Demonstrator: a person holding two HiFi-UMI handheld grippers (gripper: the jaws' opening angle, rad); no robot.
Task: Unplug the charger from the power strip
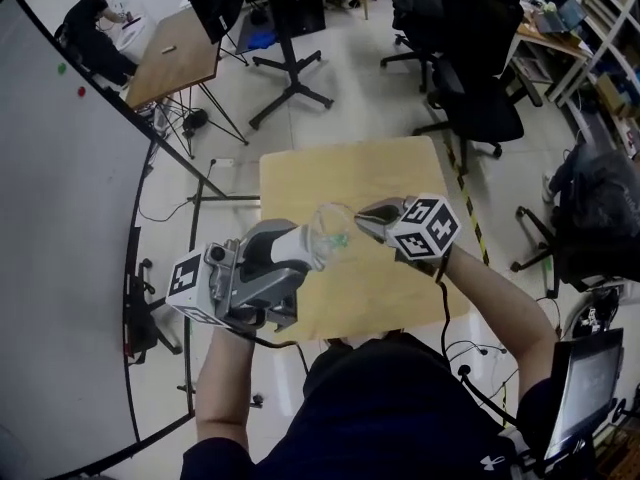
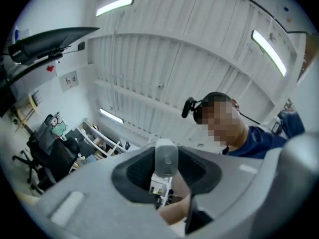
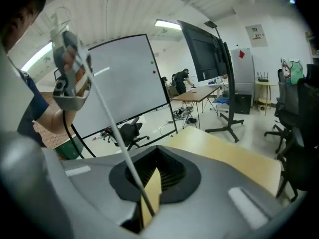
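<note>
While between left tongs (image 1: 312, 246), pale grey rounded charger (image 2: 166, 157), thin white cable (image 3: 106, 108).

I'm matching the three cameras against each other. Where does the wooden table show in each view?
Head view: the wooden table fills the middle of the picture.
Left gripper view: not in it; this camera looks up at the ceiling.
Right gripper view: right of centre, running towards the lower right.
Shared landmark: the whiteboard, dotted red and green, lies along the left side of the head view and stands upper centre in the right gripper view.
</note>
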